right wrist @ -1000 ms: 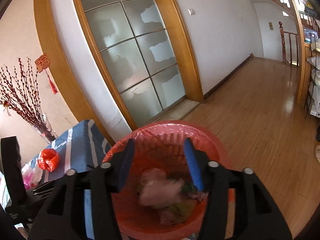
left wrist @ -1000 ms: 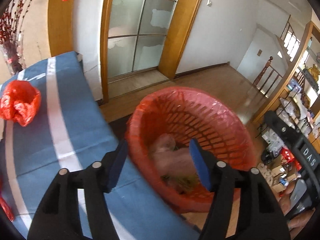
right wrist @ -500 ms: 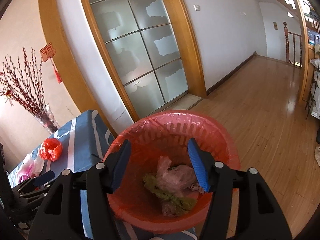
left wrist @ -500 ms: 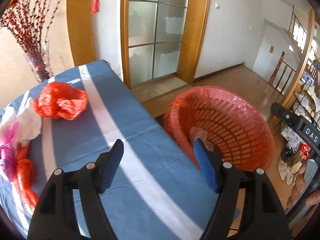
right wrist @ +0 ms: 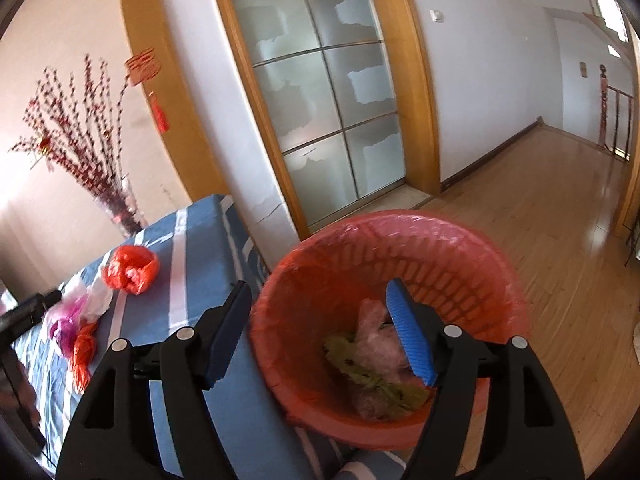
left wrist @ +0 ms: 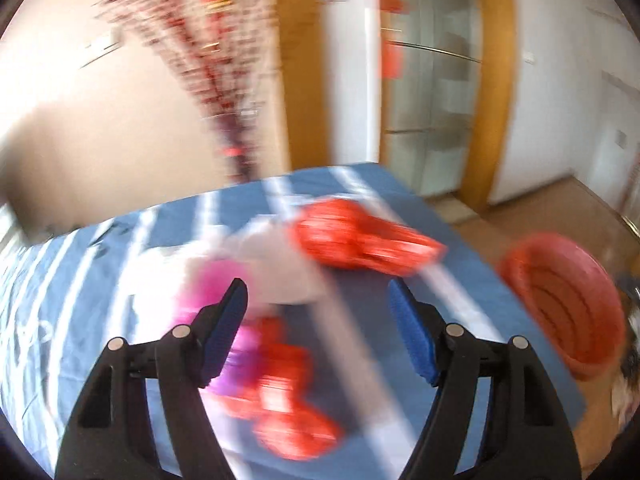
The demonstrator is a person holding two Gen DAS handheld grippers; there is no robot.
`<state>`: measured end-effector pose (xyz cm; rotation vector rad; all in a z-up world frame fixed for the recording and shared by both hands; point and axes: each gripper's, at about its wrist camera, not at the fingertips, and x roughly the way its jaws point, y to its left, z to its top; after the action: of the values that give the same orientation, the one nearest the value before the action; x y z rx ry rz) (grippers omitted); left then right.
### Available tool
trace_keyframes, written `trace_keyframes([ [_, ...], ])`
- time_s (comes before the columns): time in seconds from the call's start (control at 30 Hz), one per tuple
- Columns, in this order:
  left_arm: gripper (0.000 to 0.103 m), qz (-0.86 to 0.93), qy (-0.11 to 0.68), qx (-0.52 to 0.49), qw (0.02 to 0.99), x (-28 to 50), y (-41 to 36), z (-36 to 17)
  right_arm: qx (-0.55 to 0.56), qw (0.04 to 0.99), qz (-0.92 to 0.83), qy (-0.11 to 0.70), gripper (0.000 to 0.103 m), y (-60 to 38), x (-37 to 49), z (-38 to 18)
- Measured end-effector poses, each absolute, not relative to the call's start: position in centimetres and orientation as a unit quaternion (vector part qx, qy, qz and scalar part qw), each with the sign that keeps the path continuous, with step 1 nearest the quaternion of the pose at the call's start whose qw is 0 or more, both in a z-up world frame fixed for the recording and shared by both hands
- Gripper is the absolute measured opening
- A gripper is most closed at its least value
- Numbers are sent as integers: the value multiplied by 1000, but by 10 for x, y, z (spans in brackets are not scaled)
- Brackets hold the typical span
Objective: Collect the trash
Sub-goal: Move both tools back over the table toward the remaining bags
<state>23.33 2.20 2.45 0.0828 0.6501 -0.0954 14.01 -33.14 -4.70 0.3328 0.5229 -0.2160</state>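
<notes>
The left wrist view is motion-blurred. My left gripper is open and empty above the blue striped table, over a pile of crumpled bags: a red bag, a white bag, a pink bag and another red bag. The red trash basket stands off the table's right edge. My right gripper is open and empty above the basket, which holds pale plastic and green scraps. The red bag and the pile lie at left.
A vase of red blossom branches stands at the table's far end by the wall. Frosted glass doors in a wooden frame are behind. Wooden floor stretches to the right. The left gripper's body shows at the left edge.
My left gripper has swung left from the basket to over the pile of bags on the table. My right gripper has stayed above the basket, shifting slightly.
</notes>
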Motion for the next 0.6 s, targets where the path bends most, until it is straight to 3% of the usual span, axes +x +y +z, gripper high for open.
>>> trace_keyframes([
  [0.27, 64, 33, 380, -34, 924, 290, 118, 4, 143, 947, -68, 280, 70, -293, 158, -52],
  [0.53, 64, 16, 402, -35, 915, 309, 124, -16, 124, 943, -35, 307, 70, -258, 179, -60],
  [0.6, 59, 12, 412, -42, 910, 311, 127, -21, 117, 942, -25, 312, 70, -246, 184, -61],
])
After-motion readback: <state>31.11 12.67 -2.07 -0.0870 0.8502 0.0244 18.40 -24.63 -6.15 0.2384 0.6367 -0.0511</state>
